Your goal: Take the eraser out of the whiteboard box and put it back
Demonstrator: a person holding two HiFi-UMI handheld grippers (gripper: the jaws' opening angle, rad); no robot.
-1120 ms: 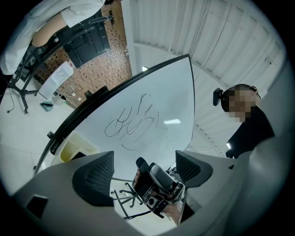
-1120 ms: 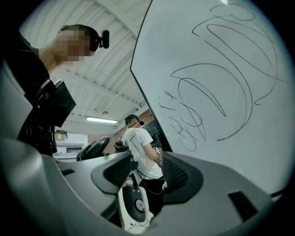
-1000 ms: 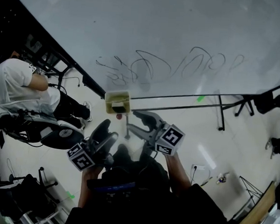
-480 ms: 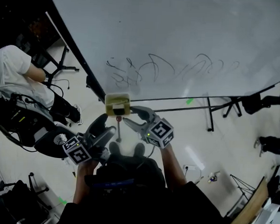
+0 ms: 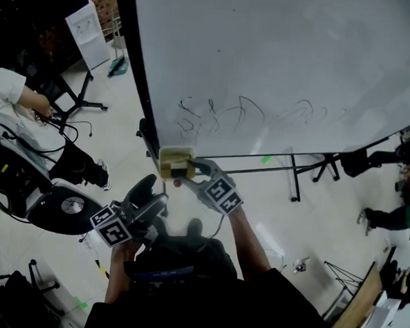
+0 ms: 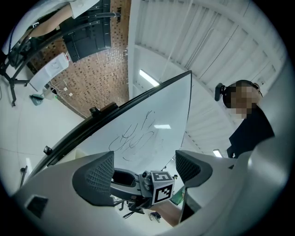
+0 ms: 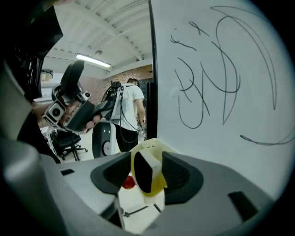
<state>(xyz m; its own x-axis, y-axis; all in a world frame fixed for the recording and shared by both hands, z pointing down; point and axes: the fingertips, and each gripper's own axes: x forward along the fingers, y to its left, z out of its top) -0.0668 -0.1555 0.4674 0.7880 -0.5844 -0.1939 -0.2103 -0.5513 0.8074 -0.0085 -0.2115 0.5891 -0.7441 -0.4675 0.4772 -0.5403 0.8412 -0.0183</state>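
A cream whiteboard box (image 5: 171, 153) hangs at the lower left edge of the whiteboard (image 5: 280, 60). My right gripper (image 5: 190, 169) reaches to the box's front and is shut on the yellow eraser (image 5: 179, 171). In the right gripper view the eraser (image 7: 155, 177), yellow with a black felt face, stands upright between the pads of the right gripper (image 7: 147, 173), with the box (image 7: 150, 146) just behind it. A small red thing (image 7: 128, 182) shows below. My left gripper (image 5: 154, 199) hangs lower left, open and empty, and in its own view the left gripper (image 6: 145, 170) frames the board.
Scribbled marker lines (image 5: 242, 117) cover the board's lower part. The board's stand legs (image 5: 294, 174) stretch over the floor at the right. A person in a white shirt (image 5: 7, 91) sits at the left beside a round-based chair (image 5: 64, 207).
My right gripper has risen from below the box up to it and closed on the eraser. The head view has swung, so the board now sits further right.
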